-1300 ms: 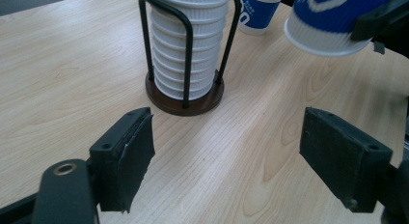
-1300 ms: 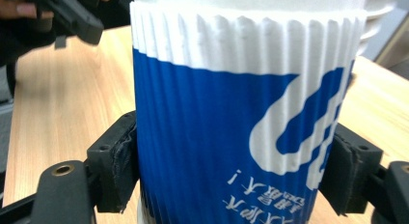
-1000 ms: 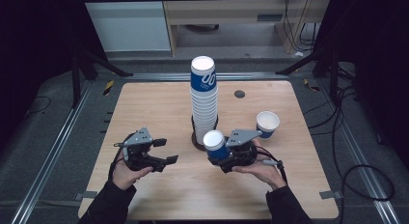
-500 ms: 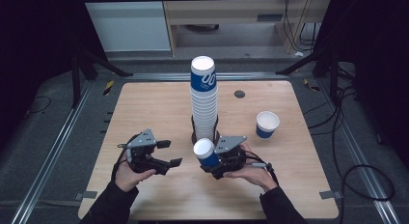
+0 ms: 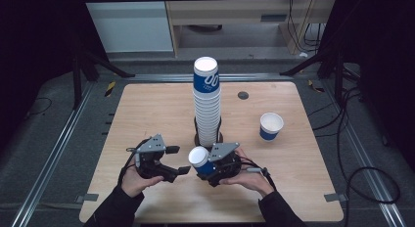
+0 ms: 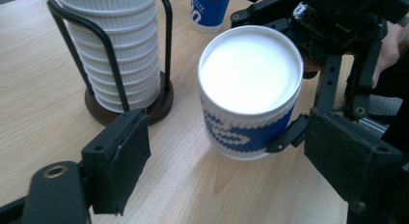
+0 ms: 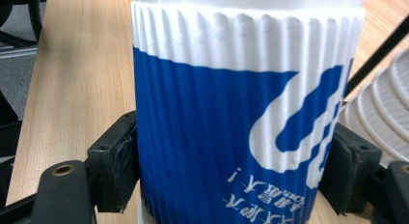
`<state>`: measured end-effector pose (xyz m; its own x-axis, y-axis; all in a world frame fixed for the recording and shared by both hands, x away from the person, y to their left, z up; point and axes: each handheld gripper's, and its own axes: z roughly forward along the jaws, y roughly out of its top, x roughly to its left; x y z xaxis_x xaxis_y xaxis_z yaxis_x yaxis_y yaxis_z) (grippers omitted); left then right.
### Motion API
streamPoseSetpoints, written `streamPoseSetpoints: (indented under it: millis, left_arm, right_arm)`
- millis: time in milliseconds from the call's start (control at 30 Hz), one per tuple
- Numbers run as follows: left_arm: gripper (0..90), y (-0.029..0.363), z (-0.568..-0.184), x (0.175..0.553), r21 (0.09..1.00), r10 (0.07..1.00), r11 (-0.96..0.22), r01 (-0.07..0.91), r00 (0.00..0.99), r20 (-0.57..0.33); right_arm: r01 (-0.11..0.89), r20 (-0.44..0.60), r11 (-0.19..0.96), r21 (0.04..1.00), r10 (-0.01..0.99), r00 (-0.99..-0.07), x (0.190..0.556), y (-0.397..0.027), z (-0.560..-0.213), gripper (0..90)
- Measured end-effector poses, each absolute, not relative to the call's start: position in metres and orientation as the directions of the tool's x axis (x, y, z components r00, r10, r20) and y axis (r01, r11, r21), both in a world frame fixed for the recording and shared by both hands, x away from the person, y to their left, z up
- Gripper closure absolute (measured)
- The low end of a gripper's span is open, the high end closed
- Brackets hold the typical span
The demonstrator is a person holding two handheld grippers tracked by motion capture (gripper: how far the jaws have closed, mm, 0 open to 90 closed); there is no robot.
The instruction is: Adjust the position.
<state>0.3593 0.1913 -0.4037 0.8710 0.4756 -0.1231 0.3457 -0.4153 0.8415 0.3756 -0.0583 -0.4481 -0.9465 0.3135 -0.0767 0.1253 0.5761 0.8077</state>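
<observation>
My right gripper is shut on a blue and white ribbed paper cup, held upside down with its white base up, just above the wooden table. In the right gripper view the pads press both sides of the cup. My left gripper stands open with its jaws wide apart; the held cup sits just ahead of the left gripper. Behind them rises a tall stack of upside-down cups in a black wire holder.
A single upright cup stands on the table's right side, also at the top of the left gripper view. A small round grommet is set in the tabletop behind the stack. Cables trail off the table's right edge.
My right gripper has carried the cup leftward and nearer the person, from beside the stack's base to just in front of the left gripper. The left gripper has barely moved.
</observation>
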Motion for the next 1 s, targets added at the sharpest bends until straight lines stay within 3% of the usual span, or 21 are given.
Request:
streamPoseSetpoints:
  millis: [633, 1000]
  left_arm:
    - [16.3, 0.172, -0.416, 0.356, 0.796, 0.435, -0.491, 0.353, 0.891, -0.126]
    - [26.4, 0.171, -0.419, 0.357, 0.783, 0.438, -0.500, 0.371, 0.888, -0.141]
  right_arm:
    - [0.075, -0.095, 0.592, 0.802, 0.251, -0.963, 0.367, -0.034, -0.460, 21.5]
    - [0.048, -0.111, 0.595, 0.802, 0.228, -0.967, 0.364, -0.031, -0.460, 21.2]
